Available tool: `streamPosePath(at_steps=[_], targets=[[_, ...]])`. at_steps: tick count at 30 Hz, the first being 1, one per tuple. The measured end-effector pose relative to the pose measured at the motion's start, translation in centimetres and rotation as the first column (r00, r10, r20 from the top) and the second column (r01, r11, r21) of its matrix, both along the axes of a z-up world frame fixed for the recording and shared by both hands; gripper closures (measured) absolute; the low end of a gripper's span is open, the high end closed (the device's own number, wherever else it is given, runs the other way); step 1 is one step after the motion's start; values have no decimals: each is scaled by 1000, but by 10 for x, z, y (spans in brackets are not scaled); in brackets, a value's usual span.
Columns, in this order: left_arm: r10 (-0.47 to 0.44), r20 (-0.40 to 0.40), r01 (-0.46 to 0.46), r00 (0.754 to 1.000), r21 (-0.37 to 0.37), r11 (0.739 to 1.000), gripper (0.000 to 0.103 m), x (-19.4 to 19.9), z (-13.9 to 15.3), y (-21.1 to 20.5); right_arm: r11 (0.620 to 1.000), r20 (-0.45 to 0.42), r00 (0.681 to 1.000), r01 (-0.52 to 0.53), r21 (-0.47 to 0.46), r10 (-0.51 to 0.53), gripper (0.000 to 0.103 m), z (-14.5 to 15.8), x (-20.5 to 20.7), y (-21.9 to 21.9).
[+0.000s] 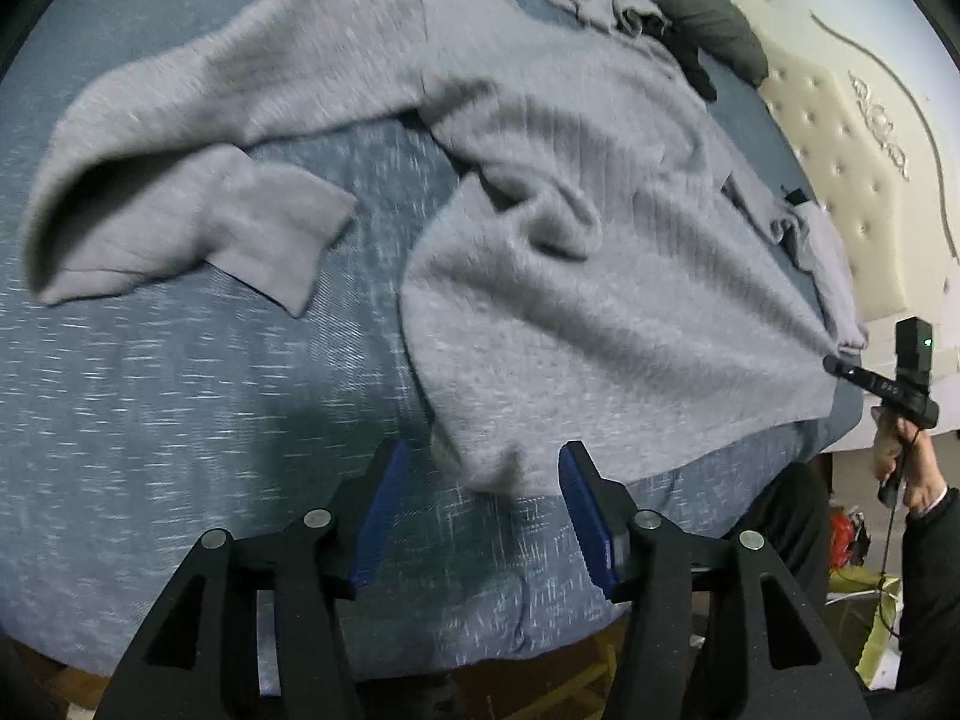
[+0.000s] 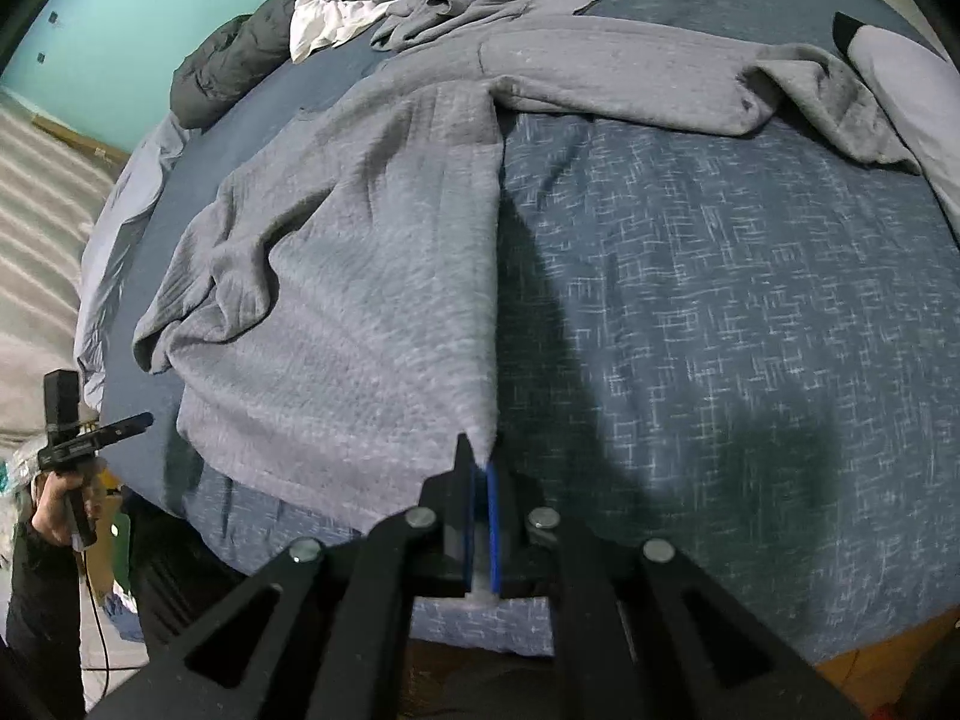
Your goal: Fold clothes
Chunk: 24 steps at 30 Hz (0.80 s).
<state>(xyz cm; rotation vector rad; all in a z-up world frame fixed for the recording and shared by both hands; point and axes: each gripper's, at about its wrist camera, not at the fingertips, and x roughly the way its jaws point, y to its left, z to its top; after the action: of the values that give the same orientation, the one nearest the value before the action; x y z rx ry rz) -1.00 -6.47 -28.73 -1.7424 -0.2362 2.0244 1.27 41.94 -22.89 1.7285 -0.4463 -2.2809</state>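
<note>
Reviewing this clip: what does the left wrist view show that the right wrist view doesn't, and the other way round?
Only the left wrist view shows the cream tufted headboard and the left gripper open, hovering at the sweater's near hem corner without pinching it. Only the right wrist view shows the teal wall, a white cloth in the far clothes pile, and the right gripper shut on the hem's other corner. Both show the grey sweater spread on the blue bedspread, a dark grey pillow, and the opposite gripper held in a hand.
</note>
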Motion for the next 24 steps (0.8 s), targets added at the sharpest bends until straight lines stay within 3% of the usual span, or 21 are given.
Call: streamPosePath(at_steps=[7,8,9,11,12,16,24], targets=[[-52,-26,51,998,-42,998,48,-4,-19,21,1000,16,1000,11,-7,-11,101,-14,2,-2],[-67,-23,66,998,-42,997,59,-4,-21,24,1000,16,1000,14,-12,-14,101,-14,2,-1],[-82,-24,80,996,-44,996,78,-3,-21,27,1000,15,1000,16,-16,-16,101,-14,1,-1],[-112,-34,110,993,-54,992,93,1,-17,30,1000,10,1000,17,-23,-17,101,-12,0,1],[-128,-39,125,991,-59,990,96,3,-15,32,1000,6,1000,15,-24,-14,101,-10,-1,0],[-154,-79,150,985,-50,987,98,14,12,31,999,-22,1000,-5,-33,4,101,5,0,-2],[-205,-170,200,964,-50,979,100,60,94,8,997,-98,993,-73,-34,69,101,55,12,-11]])
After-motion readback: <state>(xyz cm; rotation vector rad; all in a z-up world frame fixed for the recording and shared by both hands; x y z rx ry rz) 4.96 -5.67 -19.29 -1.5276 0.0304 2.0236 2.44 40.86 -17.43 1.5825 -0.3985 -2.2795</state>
